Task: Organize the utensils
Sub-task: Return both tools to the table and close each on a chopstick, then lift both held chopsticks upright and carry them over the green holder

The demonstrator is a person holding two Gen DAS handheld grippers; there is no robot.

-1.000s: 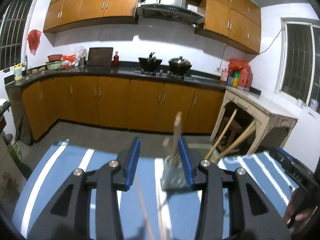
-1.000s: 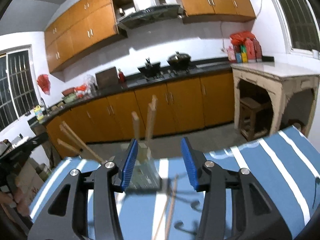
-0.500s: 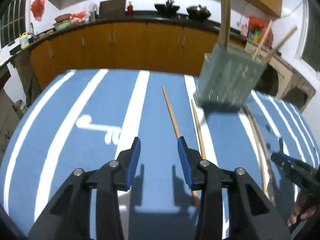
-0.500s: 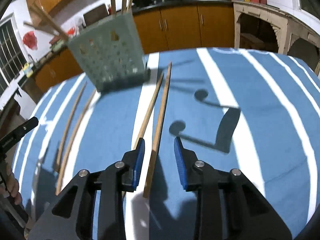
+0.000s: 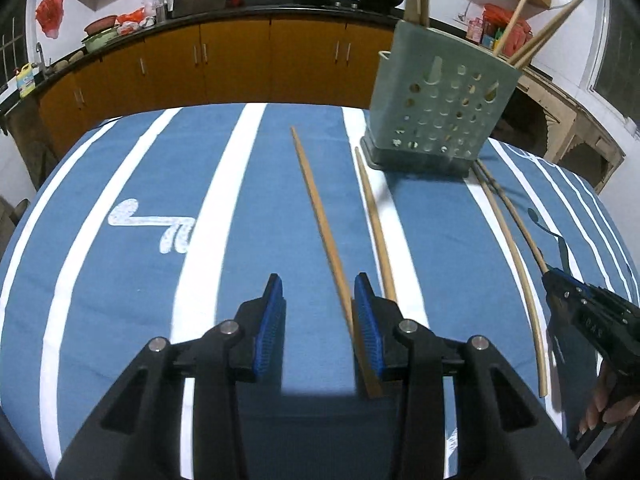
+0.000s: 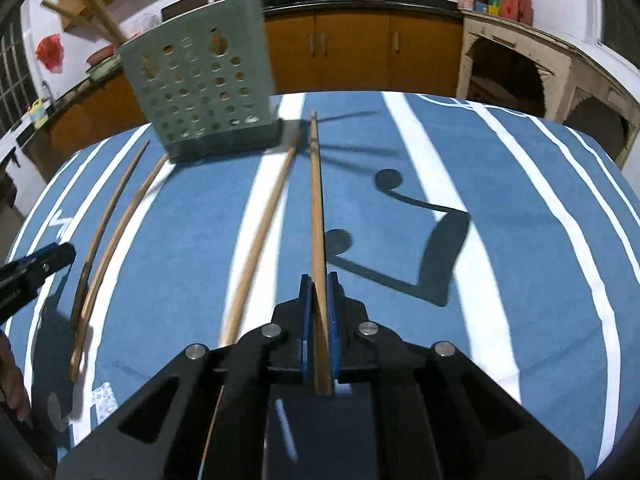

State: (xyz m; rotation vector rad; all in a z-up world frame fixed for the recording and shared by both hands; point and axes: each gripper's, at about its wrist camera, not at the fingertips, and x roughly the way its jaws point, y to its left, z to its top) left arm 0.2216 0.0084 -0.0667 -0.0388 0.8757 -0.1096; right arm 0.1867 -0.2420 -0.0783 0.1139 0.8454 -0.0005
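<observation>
A pale green perforated utensil holder (image 5: 440, 104) stands at the far side of the blue striped tablecloth (image 5: 120, 184) with several chopsticks in it; it also shows in the right wrist view (image 6: 200, 92). Wooden chopsticks lie on the cloth. My left gripper (image 5: 318, 312) is open, with one chopstick (image 5: 320, 220) lying between its fingers close to the right pad. My right gripper (image 6: 319, 320) is shut on a chopstick (image 6: 316, 200) that points toward the holder. Another chopstick (image 6: 260, 232) lies just left of it.
Two more chopsticks (image 6: 116, 224) lie at the left in the right wrist view, near the other gripper's tip (image 6: 36, 268). The right gripper also shows in the left wrist view (image 5: 592, 320). Kitchen cabinets (image 5: 240, 56) and a stone side table (image 6: 540, 60) stand beyond the table edge.
Both grippers tilted down and lowered to the cloth. The right jaws closed on a chopstick. The left gripper moved forward around another chopstick.
</observation>
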